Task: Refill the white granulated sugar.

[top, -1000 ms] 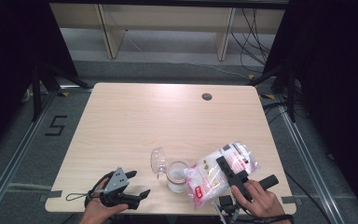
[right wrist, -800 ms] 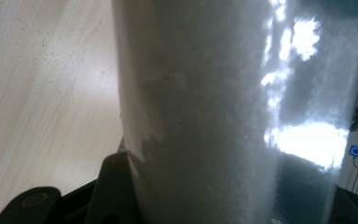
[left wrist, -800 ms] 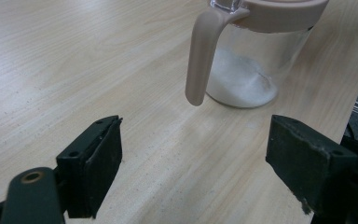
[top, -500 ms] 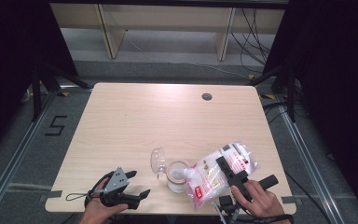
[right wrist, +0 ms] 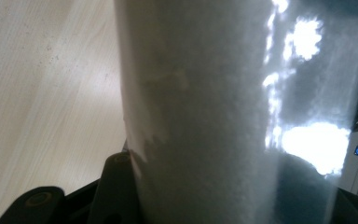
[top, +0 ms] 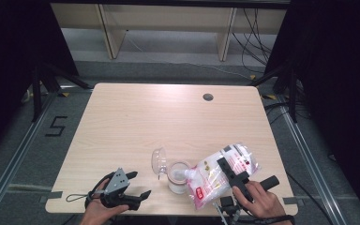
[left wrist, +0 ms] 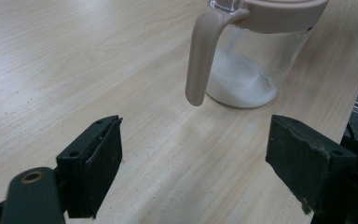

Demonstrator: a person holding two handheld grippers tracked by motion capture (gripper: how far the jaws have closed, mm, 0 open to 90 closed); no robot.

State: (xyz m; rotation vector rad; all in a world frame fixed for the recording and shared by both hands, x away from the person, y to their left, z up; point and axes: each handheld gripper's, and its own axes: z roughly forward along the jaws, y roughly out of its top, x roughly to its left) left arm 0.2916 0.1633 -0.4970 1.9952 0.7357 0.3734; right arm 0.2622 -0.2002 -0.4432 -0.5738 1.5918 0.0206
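A clear plastic bag of white powder (top: pixel 215 173) with red print lies tilted, its lower corner over the mouth of a small glass jar (top: pixel 178 177). The jar's clear lid (top: pixel 158 161) stands flipped open to its left. My right gripper (top: pixel 226 168) is shut on the bag across its middle. In the right gripper view the bag (right wrist: pixel 196 116) hangs close in front of the lens. My left gripper (top: pixel 138 184) rests open on the table left of the jar. In the left gripper view the jar (left wrist: pixel 247 70) shows a beige handle (left wrist: pixel 198 60), white powder at its bottom, and nothing between the pads (left wrist: pixel 93 172).
The light wooden table (top: pixel 168 117) has a round cable hole (top: pixel 208 97) at the back right. Its front edge runs just below both hands. Dark floor with rails and stand legs surrounds the table; shelving stands behind it.
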